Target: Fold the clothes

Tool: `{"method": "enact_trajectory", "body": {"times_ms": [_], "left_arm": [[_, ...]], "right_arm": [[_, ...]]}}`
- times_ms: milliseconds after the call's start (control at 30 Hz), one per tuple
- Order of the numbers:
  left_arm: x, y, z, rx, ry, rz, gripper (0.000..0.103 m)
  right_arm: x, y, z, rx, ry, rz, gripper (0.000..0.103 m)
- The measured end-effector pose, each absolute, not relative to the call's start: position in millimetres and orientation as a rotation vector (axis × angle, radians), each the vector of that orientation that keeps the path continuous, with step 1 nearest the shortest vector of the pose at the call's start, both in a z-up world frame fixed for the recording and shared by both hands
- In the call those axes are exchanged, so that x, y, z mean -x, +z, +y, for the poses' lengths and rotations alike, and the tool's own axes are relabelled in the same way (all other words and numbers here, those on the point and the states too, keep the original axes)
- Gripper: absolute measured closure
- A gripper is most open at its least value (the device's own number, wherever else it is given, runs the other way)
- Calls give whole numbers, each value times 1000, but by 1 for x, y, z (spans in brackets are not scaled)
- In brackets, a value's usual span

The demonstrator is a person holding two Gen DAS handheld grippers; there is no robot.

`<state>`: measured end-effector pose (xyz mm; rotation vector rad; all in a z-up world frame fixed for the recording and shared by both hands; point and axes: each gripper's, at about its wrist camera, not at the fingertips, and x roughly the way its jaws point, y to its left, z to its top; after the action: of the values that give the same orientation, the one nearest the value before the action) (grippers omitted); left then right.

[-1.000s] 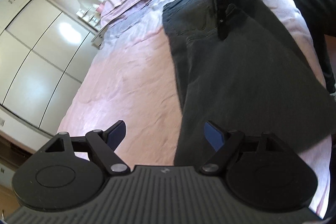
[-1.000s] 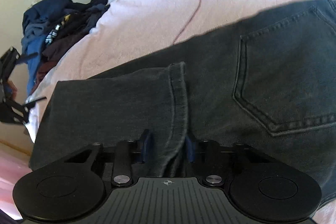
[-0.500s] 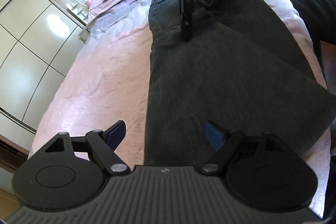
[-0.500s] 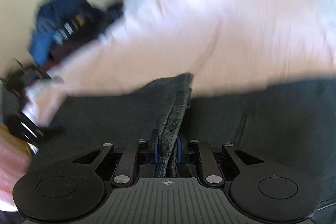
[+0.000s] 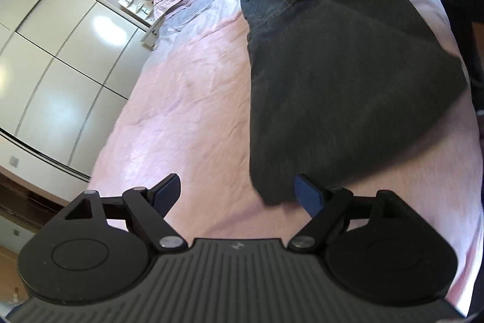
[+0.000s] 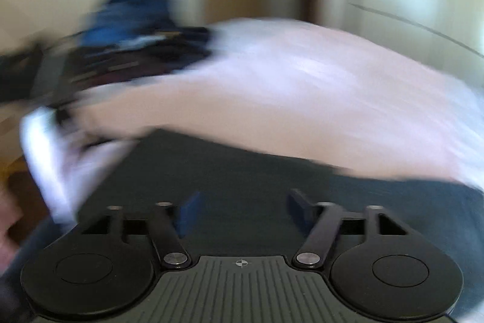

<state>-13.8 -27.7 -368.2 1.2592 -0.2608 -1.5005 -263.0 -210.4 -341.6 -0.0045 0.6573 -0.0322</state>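
Dark denim jeans folded flat on pink bedspread

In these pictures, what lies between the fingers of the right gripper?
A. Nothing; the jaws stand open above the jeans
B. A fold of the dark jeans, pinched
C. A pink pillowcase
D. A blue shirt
A: the right gripper shows a wide, empty gap above the dark jeans, its jaws having just been opening.
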Motion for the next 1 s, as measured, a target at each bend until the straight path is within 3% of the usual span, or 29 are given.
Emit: {"method": "enact_trajectory", "body": {"times_ms": [167, 367, 400, 533, 633, 700, 733, 867, 1000], "left_arm": [[14, -377, -4, -1244, -1504, -282, 19], [23, -401, 5, -1288, -1554, -422, 18], [25, -406, 5, -1304, -1563, -460, 18], [32, -425, -1, -1365, -1575, -631, 18], [36, -440, -11, -1429, -1551, -768, 17], [36, -442, -21, -1452, -1546, -781, 36], [36, -441, -25, -1458, -1545, -773, 70], [35, -413, -34, -1378, -1538, -682, 84], [42, -382, -30, -1361, -1524, -631, 89]], "right_arm": [[260, -377, -90, 318, 146, 664, 21], [236, -430, -41, 685, 103, 732, 25], [235, -429, -44, 675, 92, 738, 48], [229, -419, -53, 655, 62, 747, 89], [228, -408, -54, 632, 43, 738, 90], [231, -397, -59, 595, 25, 719, 91], [233, -391, -61, 576, 17, 709, 92], [237, -366, -71, 483, -6, 662, 92], [248, -347, -71, 448, 0, 592, 93]]}}
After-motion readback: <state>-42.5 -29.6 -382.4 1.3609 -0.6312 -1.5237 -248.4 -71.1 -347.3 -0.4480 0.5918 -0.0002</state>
